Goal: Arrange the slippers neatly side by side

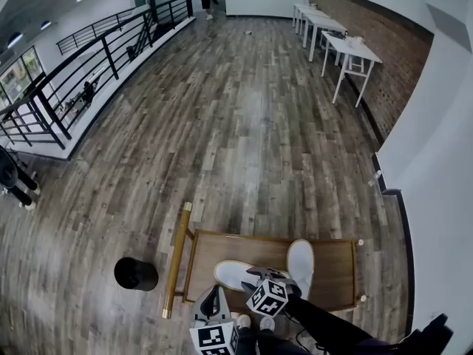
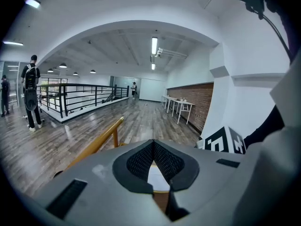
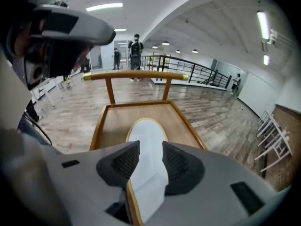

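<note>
The two slippers lie on the bare wood of a low cart (image 1: 222, 242), not yet a pair. The left slipper (image 1: 230, 272) lies crosswise, its length running toward the cart's handle rail (image 1: 177, 257). The right slipper (image 1: 301, 261) points away toward the far edge, roughly square to the first. Whether the two touch is hidden behind the grippers.

The step in hand looks like taking up the crosswise slipper. The right gripper (image 3: 150, 152) points down over it with its fingers (image 3: 123, 164) apart. The slipper's pale surface runs between them and on past their tips, with a gap at each pad, so nothing is clamped. The next move probably calls for closing on it, then turning it parallel to its mate and setting it just beside.

The left gripper (image 2: 154, 147) hangs at the cart's near edge. Its fingers seem to be together at the tips, holding nothing, with a sliver of white showing beyond them.
</note>
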Demonstrator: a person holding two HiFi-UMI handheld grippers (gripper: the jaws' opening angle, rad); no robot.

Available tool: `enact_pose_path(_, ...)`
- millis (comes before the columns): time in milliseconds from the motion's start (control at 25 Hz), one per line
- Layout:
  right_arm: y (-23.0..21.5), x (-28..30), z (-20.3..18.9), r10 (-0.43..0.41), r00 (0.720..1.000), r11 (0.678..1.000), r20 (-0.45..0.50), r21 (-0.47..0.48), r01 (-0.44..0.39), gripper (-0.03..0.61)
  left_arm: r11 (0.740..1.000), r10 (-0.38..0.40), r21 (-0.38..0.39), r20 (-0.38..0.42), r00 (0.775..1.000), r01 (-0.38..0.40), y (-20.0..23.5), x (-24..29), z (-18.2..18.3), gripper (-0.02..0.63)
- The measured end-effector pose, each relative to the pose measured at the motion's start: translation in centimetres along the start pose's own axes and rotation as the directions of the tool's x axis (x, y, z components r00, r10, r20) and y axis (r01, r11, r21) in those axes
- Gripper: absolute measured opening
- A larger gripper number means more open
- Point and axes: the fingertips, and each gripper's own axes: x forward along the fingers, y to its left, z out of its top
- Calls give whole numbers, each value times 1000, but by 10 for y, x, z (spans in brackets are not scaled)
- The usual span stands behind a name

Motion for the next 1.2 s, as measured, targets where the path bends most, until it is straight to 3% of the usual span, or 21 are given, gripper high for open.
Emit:
enact_pose_path(240, -2, 31, -22, 0, 990, 997, -138, -77, -11, 127, 999, 34, -21, 12, 999, -34, 17, 2, 2, 2)
enact_pose_path(360, -10, 37, -31, -7, 982, 999, -190, -44, -1, 126, 999, 47, -27, 6, 999, -47, 23, 0, 1, 2)
enact_pose_path(480, -15, 37, -30, -12, 982, 1000, -191, -7, 11, 106, 998, 52, -27, -1, 999, -52, 25, 0, 1, 2)
enact_pose_path(560, -18, 36, -28, -34, 981, 999, -193, -30, 28, 21, 998, 52, -26, -1, 999, -52, 25, 1, 2, 2)
enact_pose_path(680, -17, 36, -28, -22, 978, 1000, -208, -18, 19, 15, 999, 45, -22, 1, 999, -45, 23, 4, 4, 2)
enact_pose_path(920, -25, 30, -20, -6, 986, 992, -169, 122, 27, 12, 1000, 26, 4, -3, 1000, -26, 20, 11, 4, 2)
enact_pose_path(1000, -30, 24, -17, 11, 990, 969, -138, 245, 23, 12, 1000, 19, 5, -6, 1000, -19, 20, 12, 5, 2)
enact_pose_path(1080, -37, 14, -12, 32, 995, 913, -93, 407, 9, 12, 1000, 16, 6, -9, 1000, -16, 20, 11, 5, 2)
enact_pose_path(1200, -56, -5, -2, 19, 1000, 757, -1, 653, -14, 12, 1000, 10, 7, -10, 1000, -10, 19, 10, 5, 2)
